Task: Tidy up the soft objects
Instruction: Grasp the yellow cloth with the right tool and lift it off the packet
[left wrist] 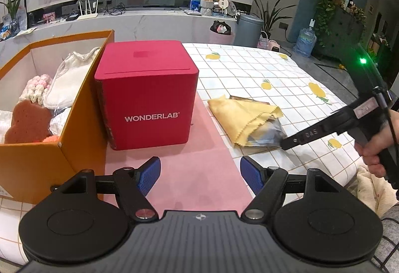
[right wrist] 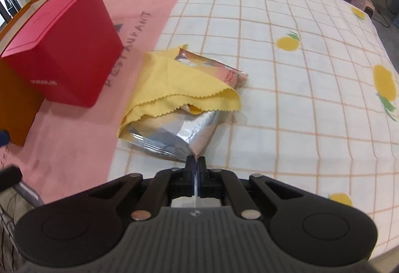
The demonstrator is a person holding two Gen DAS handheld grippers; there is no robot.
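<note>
The right gripper (right wrist: 196, 160) is pinching the near corner of the silver foil packet (right wrist: 174, 133) lying under the yellow cloth (right wrist: 172, 81), right of the red box (right wrist: 62, 48); the left gripper (left wrist: 199, 173) is hovering with jaws spread.

beside the red box (left wrist: 147, 96): one orange box (left wrist: 74, 111) on its left with about five soft things inside, among them one brown sponge (left wrist: 27, 123). to its right, one yellow cloth (right wrist: 179, 83) over one foil packet (right wrist: 174, 138). two grippers.
</note>
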